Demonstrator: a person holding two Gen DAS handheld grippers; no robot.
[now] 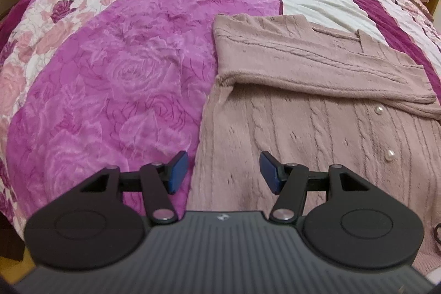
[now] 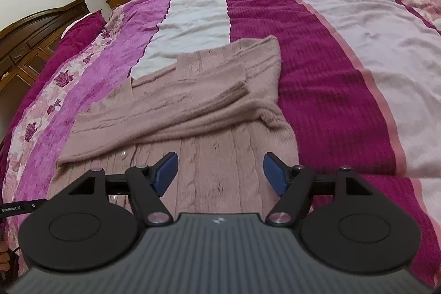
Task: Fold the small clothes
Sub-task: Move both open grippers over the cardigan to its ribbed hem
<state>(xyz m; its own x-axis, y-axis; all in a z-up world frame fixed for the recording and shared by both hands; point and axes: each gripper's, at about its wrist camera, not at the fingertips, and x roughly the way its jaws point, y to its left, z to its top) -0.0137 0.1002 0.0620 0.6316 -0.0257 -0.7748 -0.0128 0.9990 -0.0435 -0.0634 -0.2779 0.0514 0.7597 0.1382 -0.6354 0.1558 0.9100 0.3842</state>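
Both claws empty, jaws apart. Left gripper [image 1: 223, 172] hangs above left edge of pink cardigan [image 1: 303, 112]; right gripper [image 2: 220, 172] above its right side, sleeves folded across ahead, on bedspread [image 2: 317, 73].

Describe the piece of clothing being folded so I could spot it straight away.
Look at the big bed with its magenta rose bedspread. On it lies a dusty-pink cable-knit cardigan, sleeves folded across its body. Its pearl buttons and plain fuzzy knit set it apart from the patterned bedding.
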